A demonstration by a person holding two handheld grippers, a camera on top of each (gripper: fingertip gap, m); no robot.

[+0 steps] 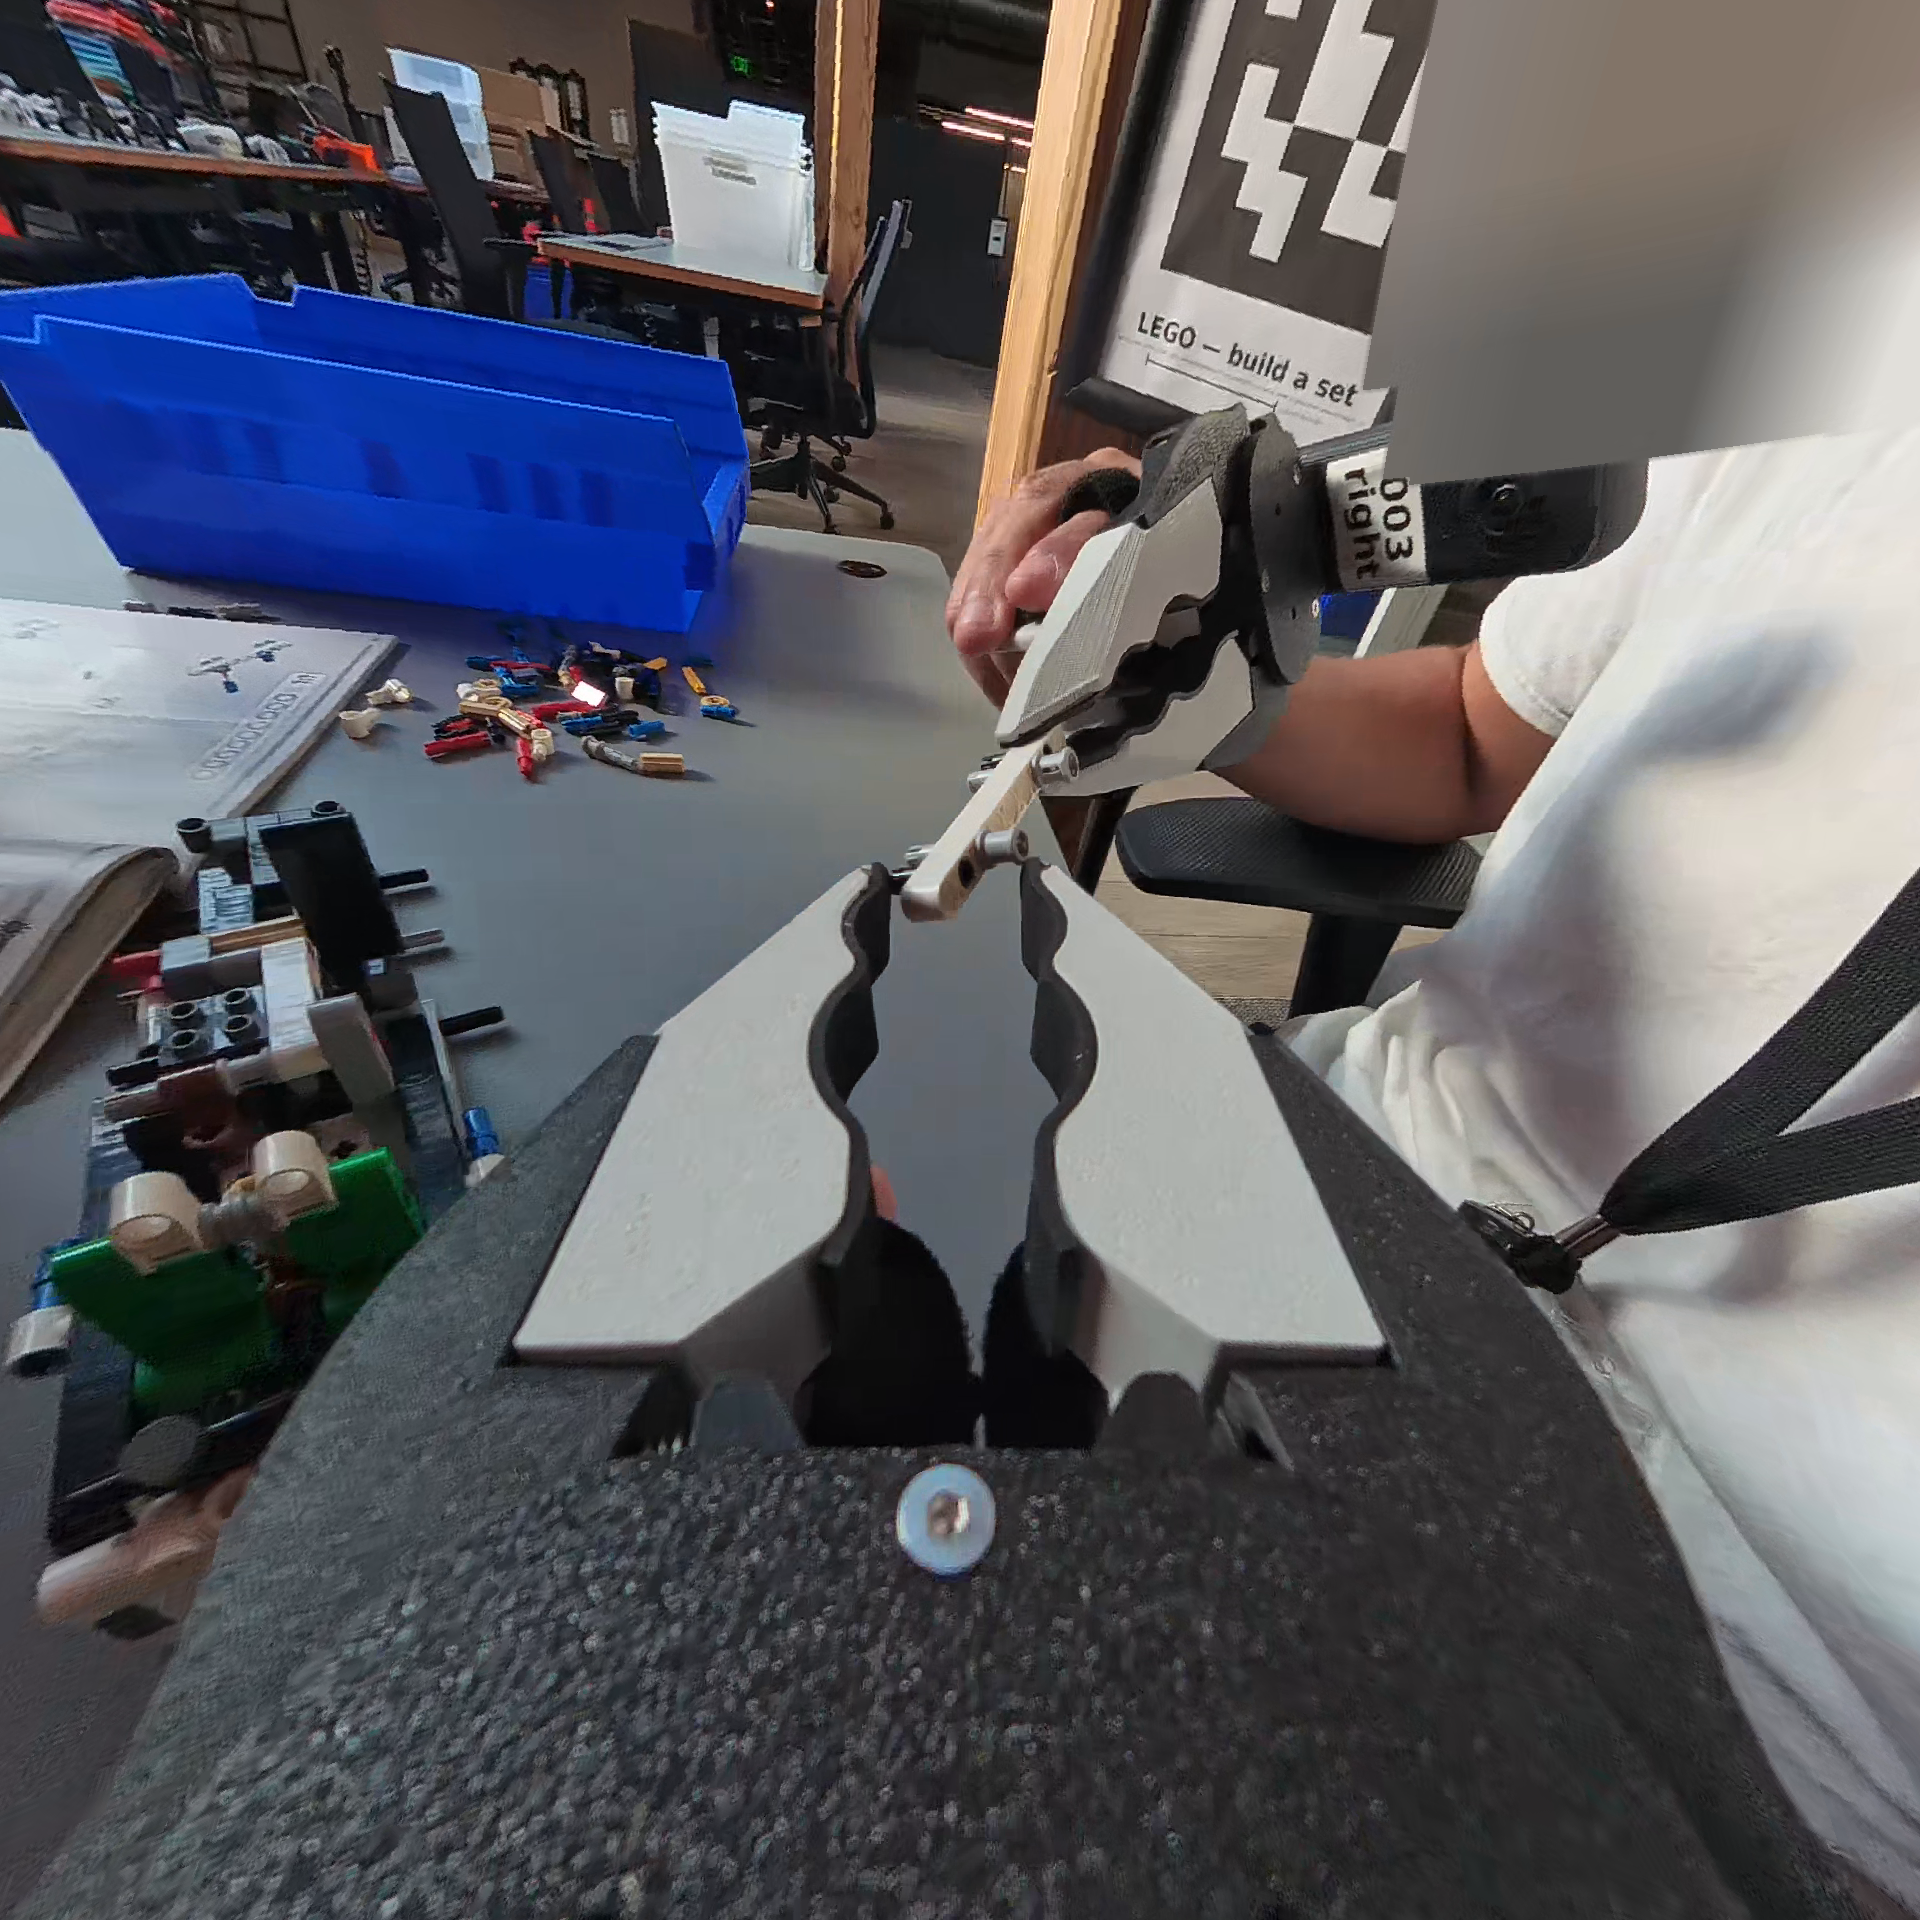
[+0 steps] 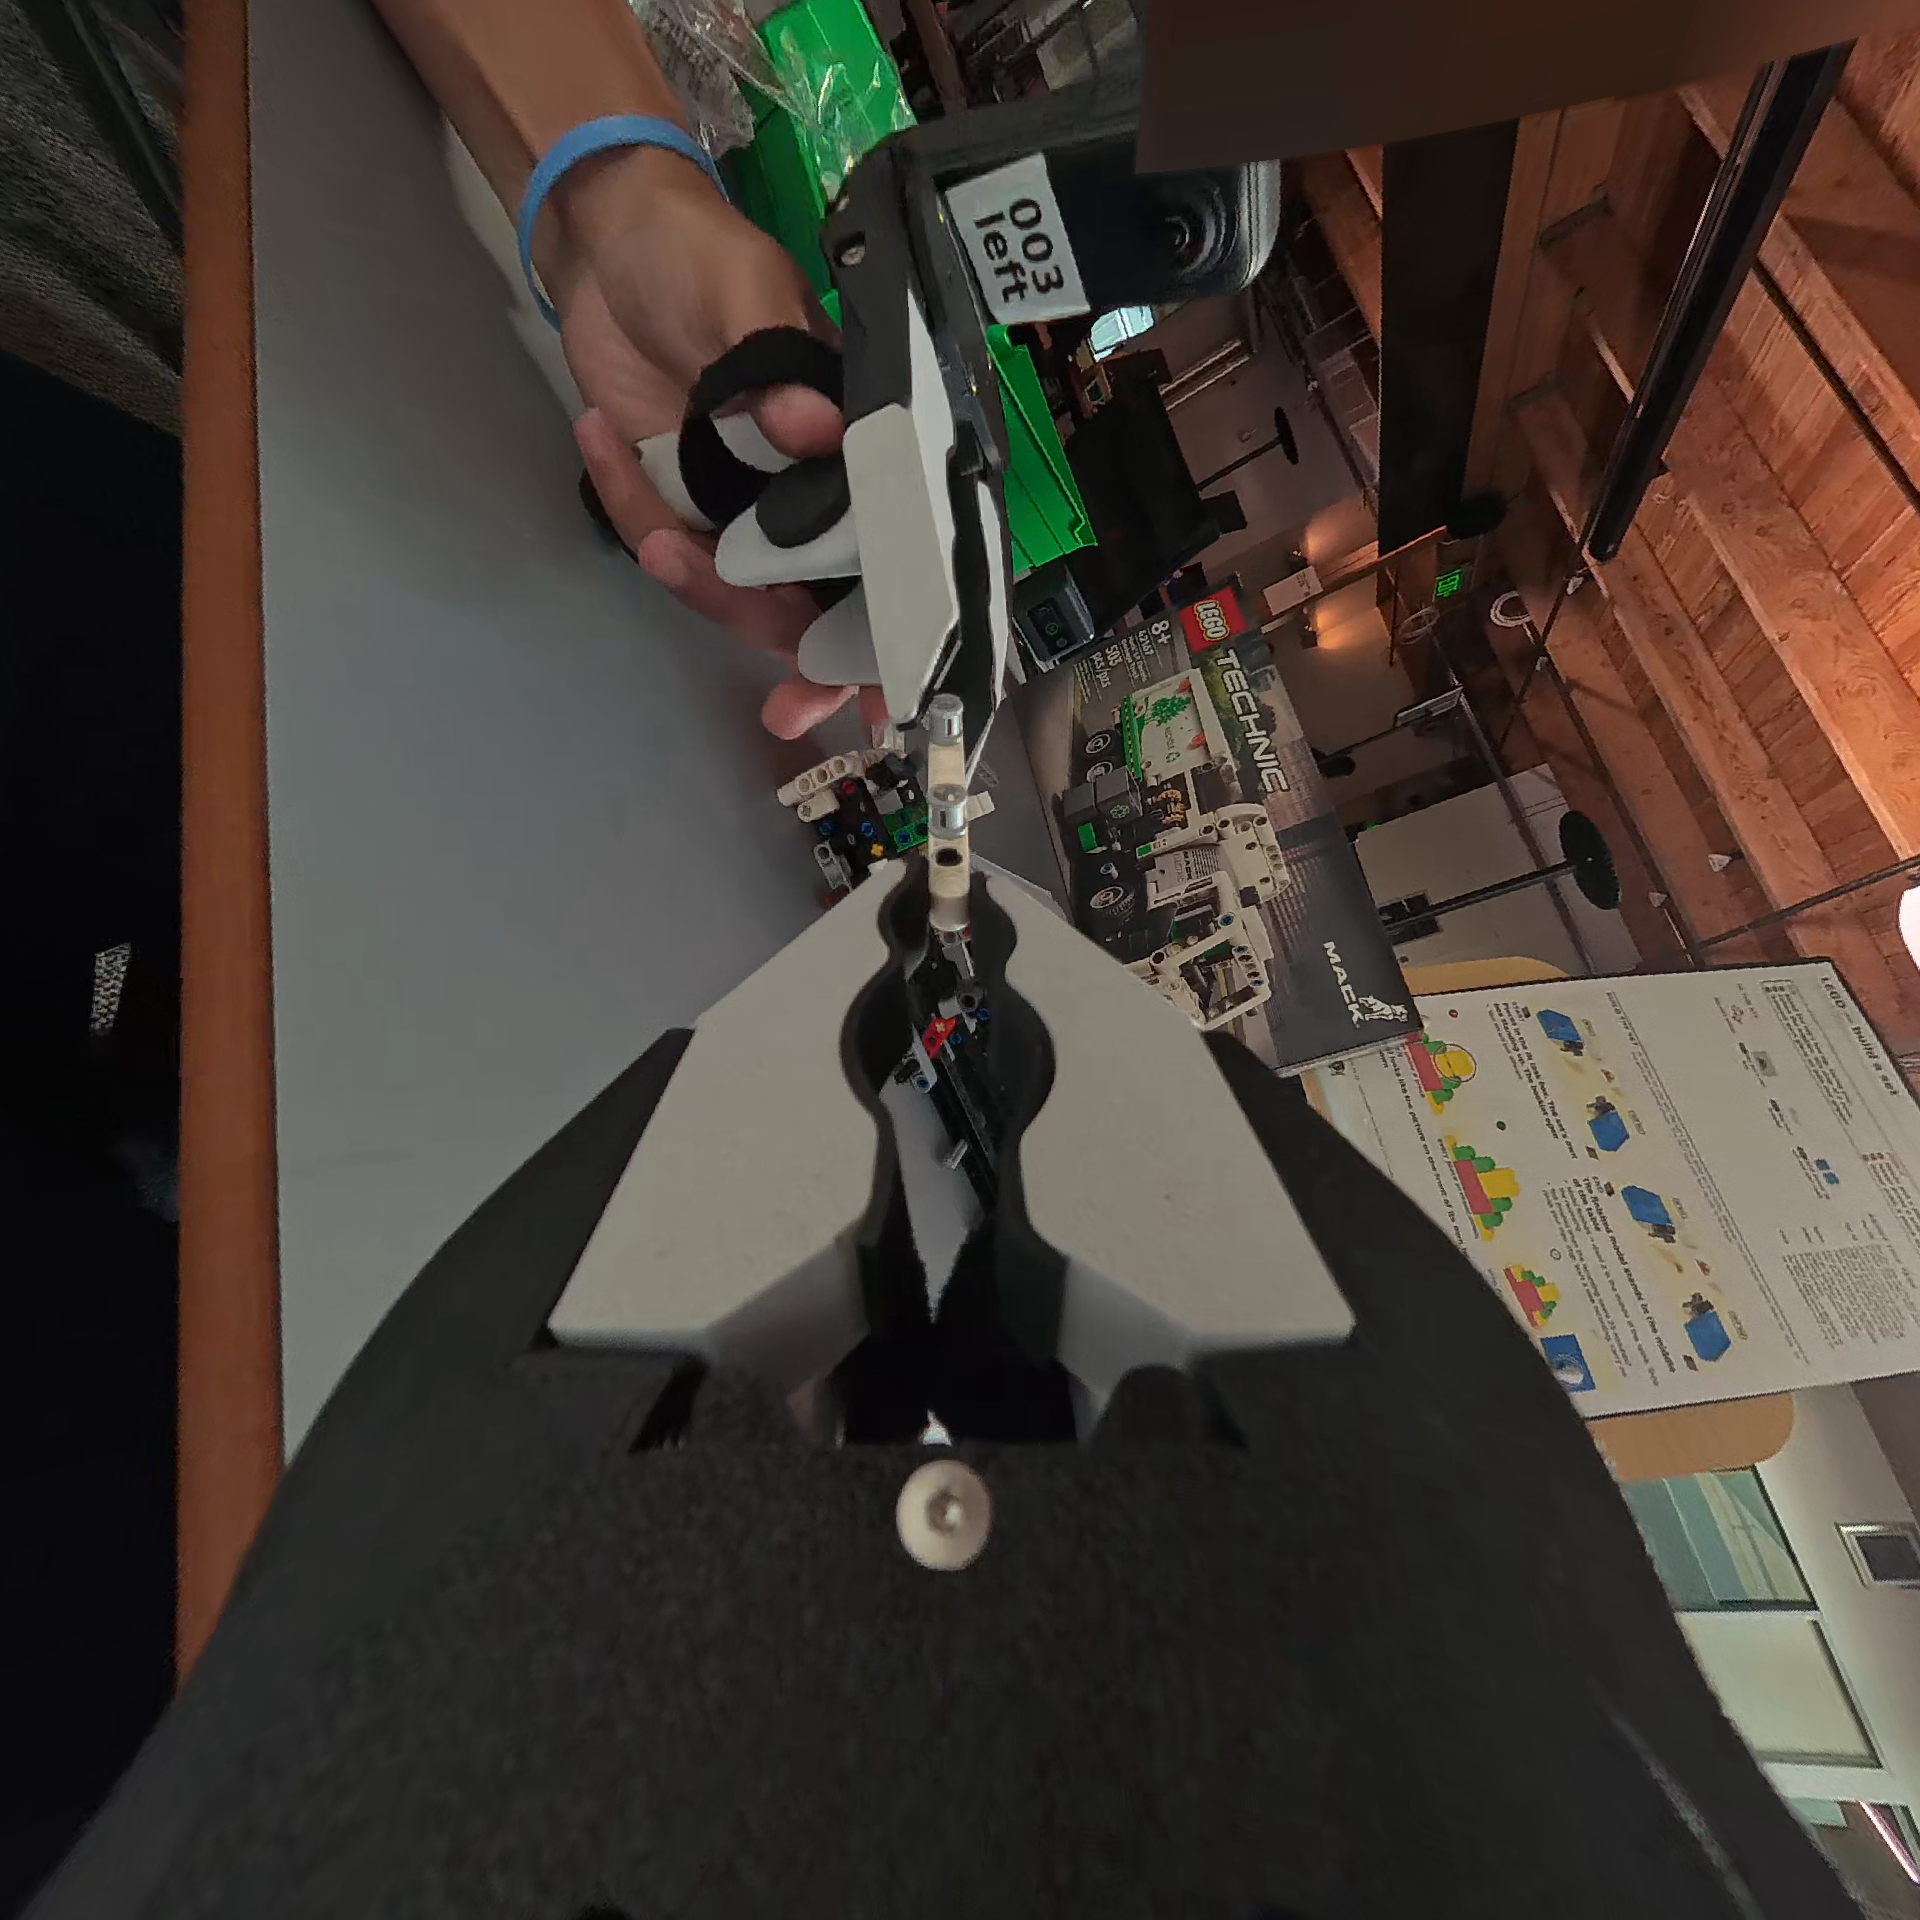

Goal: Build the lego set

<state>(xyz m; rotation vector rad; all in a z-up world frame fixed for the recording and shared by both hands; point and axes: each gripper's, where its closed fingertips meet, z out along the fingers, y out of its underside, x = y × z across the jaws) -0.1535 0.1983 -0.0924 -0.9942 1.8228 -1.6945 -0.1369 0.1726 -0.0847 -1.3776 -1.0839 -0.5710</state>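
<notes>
Tan lego beam (image 1: 971, 847) pinched between both hand-held grippers, up in the air past the counter (image 1: 644, 894) edge.

Right hand-held gripper (image 1: 1039, 753) is clamped on one end of the beam with its grey pins; left hand-held gripper (image 1: 956, 883) sits spread at the other end, beam tip between its fingertips. Half-built lego model (image 1: 239, 1122), loose parts pile (image 1: 561, 712), and blue bin (image 1: 395, 447) are on the counter.

Both tongs, left (image 1: 954, 881) and right (image 2: 948, 896), have pale grey fingers with wavy black inner pads on grainy black bodies, each with a silver screw (image 1: 944, 1519). Each carries a white label. The person wears a white T-shirt (image 1: 1704, 935), black straps (image 1: 1766, 1132) and a blue wristband (image 2: 603, 156).
</notes>
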